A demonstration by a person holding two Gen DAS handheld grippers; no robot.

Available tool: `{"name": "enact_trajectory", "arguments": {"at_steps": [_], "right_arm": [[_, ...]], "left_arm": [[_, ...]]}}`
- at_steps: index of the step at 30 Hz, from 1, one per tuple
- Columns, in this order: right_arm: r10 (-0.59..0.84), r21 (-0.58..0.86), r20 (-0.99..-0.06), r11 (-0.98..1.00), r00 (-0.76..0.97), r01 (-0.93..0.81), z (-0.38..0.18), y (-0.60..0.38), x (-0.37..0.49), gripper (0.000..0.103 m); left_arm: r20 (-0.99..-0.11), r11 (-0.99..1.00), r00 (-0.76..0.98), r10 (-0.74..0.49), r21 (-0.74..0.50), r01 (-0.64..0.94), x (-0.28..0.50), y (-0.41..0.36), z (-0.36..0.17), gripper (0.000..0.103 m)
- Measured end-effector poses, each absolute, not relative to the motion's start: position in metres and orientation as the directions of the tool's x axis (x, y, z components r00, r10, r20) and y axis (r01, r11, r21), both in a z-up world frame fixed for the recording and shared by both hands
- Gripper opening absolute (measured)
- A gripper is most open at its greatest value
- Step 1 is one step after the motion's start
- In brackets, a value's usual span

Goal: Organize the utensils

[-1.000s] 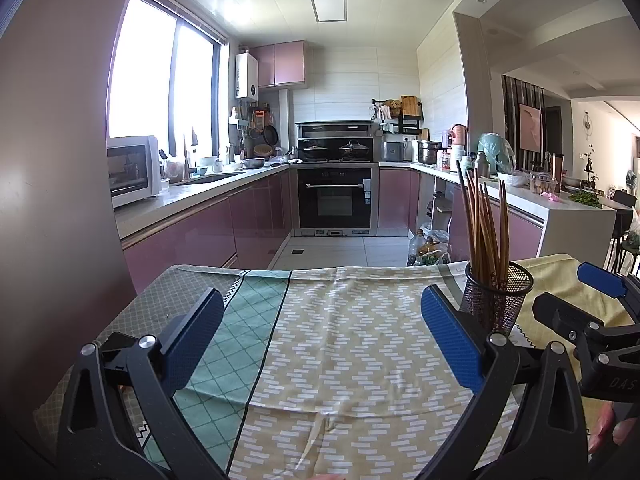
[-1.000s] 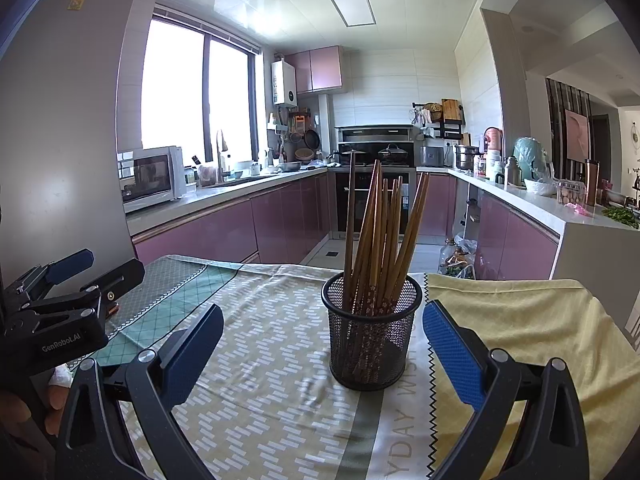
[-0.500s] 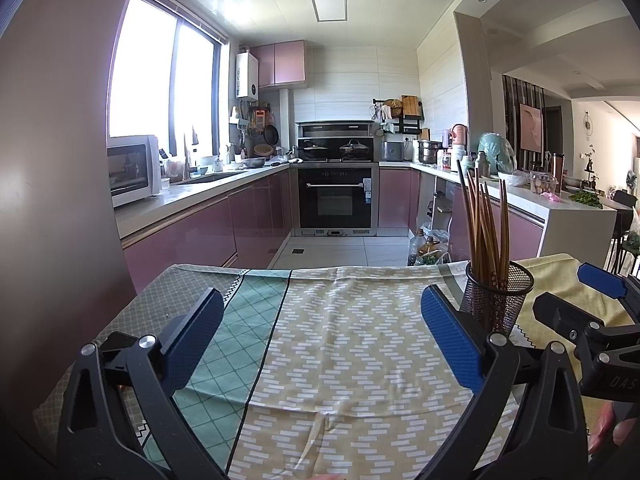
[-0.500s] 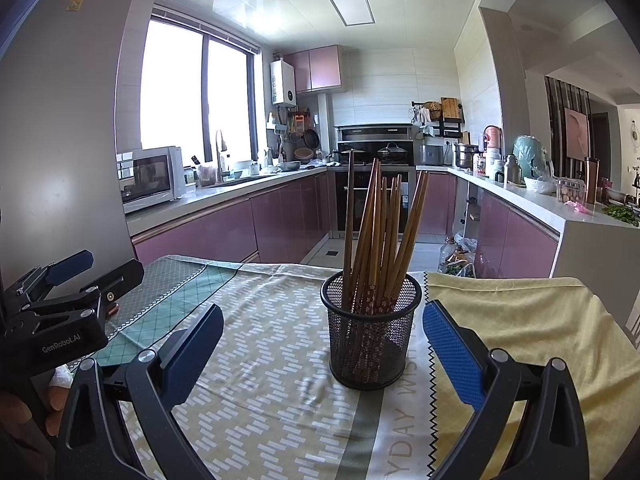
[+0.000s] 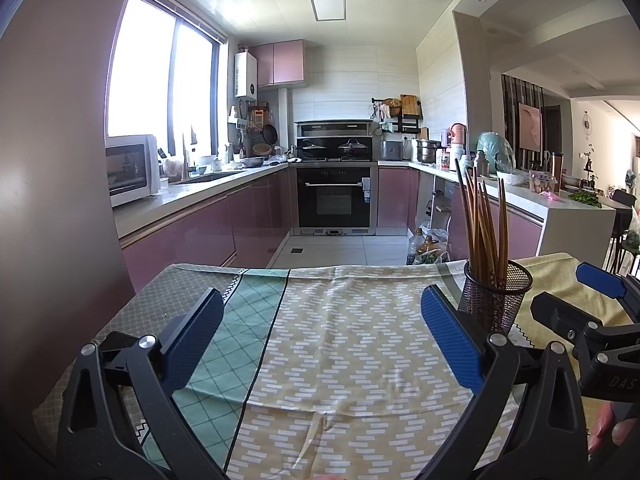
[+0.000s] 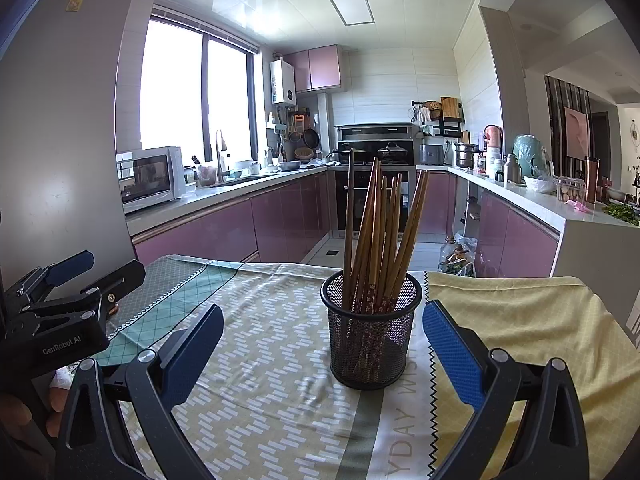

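A black wire-mesh holder (image 6: 372,332) stands upright on the patterned tablecloth (image 6: 272,344), filled with several brown chopsticks (image 6: 380,232) leaning in different directions. My right gripper (image 6: 322,350) is open just in front of the holder, with its blue pads on either side and apart from it. In the left wrist view the same holder (image 5: 496,300) and chopsticks (image 5: 482,224) sit at the right, beyond my right pad. My left gripper (image 5: 322,340) is open over bare cloth and holds nothing. Each gripper shows at the edge of the other's view.
The table's far edge (image 5: 340,268) drops to the kitchen floor, with bottles and bags (image 5: 428,244) below. Purple cabinets (image 5: 192,236) and an oven (image 5: 336,200) stand beyond. A grey fridge side (image 5: 52,160) rises at the left. A yellow cloth (image 6: 520,320) covers the table's right part.
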State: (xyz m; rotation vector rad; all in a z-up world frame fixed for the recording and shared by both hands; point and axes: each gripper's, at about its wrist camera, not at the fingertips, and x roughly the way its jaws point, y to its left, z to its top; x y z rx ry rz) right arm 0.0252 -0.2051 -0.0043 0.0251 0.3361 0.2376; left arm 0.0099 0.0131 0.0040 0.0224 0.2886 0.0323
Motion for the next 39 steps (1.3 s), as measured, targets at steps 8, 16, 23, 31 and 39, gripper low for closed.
{"name": "enact_trajectory", "arguments": {"at_steps": [8, 16, 23, 31, 39], "right_arm": [[0.233, 0.064, -0.323, 0.972, 0.917, -0.225, -0.0049, -0.2054, 0.0250, 0.097], [0.233, 0.065, -0.322, 0.972, 0.918, -0.224, -0.0054, -0.2046, 0.0242, 0.097], [0.233, 0.068, -0.322, 0.972, 0.918, -0.223, -0.0059, -0.2049, 0.0246, 0.097], [0.232, 0.068, -0.325, 0.973, 0.917, -0.222, -0.0069, -0.2026, 0.0249, 0.097], [0.231, 0.068, -0.325, 0.973, 0.917, -0.221, -0.0065, -0.2042, 0.0249, 0.097]], "left_arm": [[-0.285, 0.999, 0.958, 0.033, 0.026, -0.027, 0.0098, 0.0136, 0.0039, 0.097], [-0.285, 0.999, 0.958, 0.033, 0.028, -0.026, 0.0102, 0.0123, 0.0032, 0.097], [-0.286, 0.999, 0.958, 0.033, 0.029, -0.026, 0.0111, 0.0121, 0.0022, 0.097], [-0.288, 0.999, 0.957, 0.031, 0.029, -0.024, 0.0113, 0.0112, 0.0018, 0.097], [-0.288, 0.999, 0.957, 0.031, 0.030, -0.024, 0.0112, 0.0110, 0.0019, 0.097]]}}
